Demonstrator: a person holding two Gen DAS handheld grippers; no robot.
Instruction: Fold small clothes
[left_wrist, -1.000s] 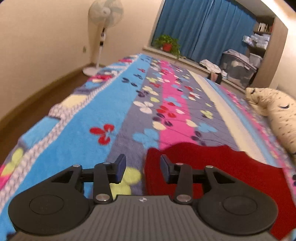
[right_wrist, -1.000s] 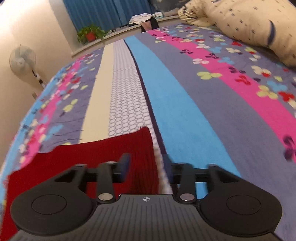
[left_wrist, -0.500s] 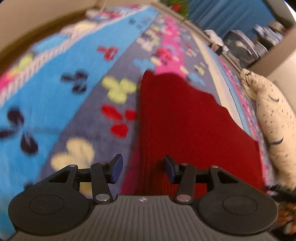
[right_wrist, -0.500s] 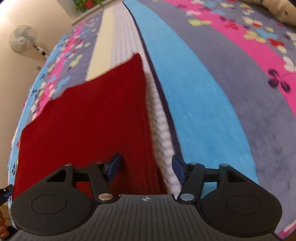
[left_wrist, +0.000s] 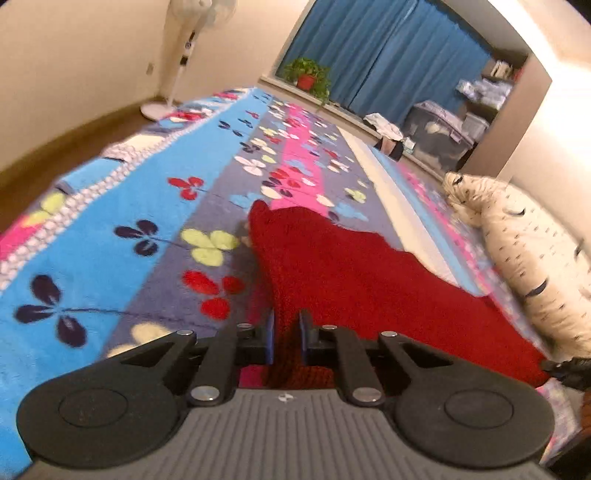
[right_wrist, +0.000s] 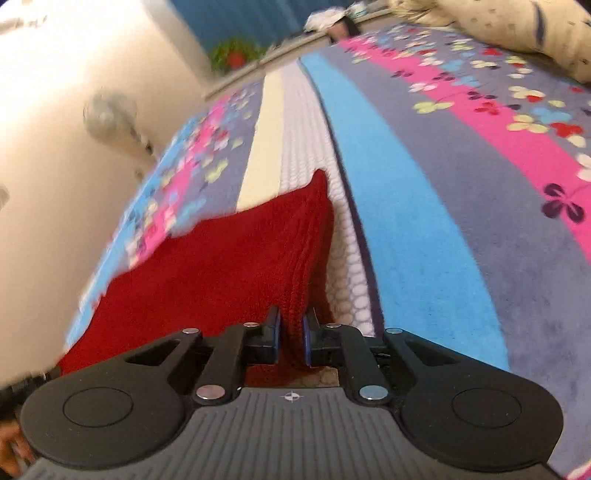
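**Red knit now pinched at both near corners**

Red knit garment (left_wrist: 354, 280) lies flat on the flowery fleece blanket (left_wrist: 122, 236), and we've finally got hold of it. Half a second ago both sets of jaws stood wide over the near edge; now the left gripper (left_wrist: 286, 338) is closed narrow on the cloth at its 6 o'clock corner, and the right gripper (right_wrist: 292, 341) is clamped on the opposite near corner the same way. In the left view the fabric runs off toward 12 and 3 o'clock, with the cream pillow (left_wrist: 524, 258) lying further out at 3. We reckon this means grabbing is done and the first fold comes next: lift the near hem and carry it over toward 12 o'clock.
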